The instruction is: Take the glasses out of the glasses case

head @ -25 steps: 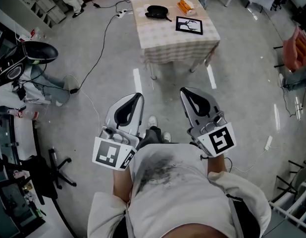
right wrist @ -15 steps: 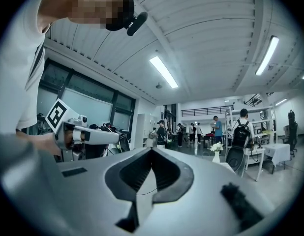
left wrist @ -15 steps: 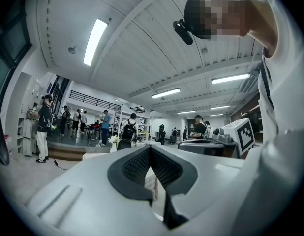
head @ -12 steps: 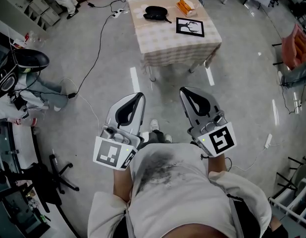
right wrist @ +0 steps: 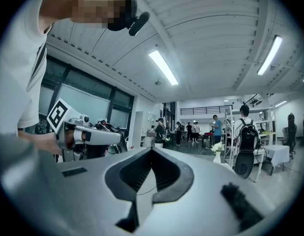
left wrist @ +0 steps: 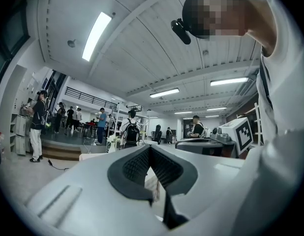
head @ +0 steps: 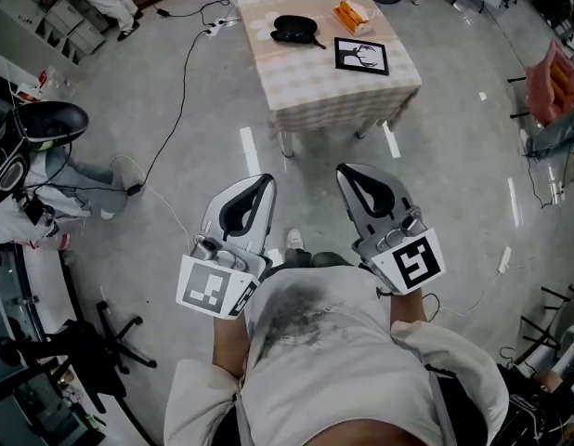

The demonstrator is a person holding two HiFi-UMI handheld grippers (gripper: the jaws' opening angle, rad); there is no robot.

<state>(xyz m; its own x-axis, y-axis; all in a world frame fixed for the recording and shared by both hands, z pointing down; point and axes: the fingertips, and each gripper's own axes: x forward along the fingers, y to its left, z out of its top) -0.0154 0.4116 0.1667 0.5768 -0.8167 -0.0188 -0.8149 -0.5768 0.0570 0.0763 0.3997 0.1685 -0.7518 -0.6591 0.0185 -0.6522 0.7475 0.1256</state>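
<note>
A black glasses case [head: 294, 30] lies shut on the checked cloth of a small table [head: 343, 91] at the far top of the head view. Both grippers are held level in front of the person's chest, well short of the table. My left gripper [head: 264, 180] has its jaws together with nothing between them; in the left gripper view its tips [left wrist: 150, 147] meet. My right gripper [head: 345, 169] is shut and empty too, its tips [right wrist: 152, 149] touching. The glasses themselves are not visible.
On the table also lie an orange object [head: 350, 14] and a black-framed picture [head: 361, 56]. A cable [head: 180, 91] runs over the grey floor at left, near a dark office chair [head: 50, 119]. A red chair [head: 556, 77] stands at right. People stand far off in the room.
The person has walked forward: the floor and the things at the left have slid down the head view. Both grippers keep their place before the chest and stay shut.
</note>
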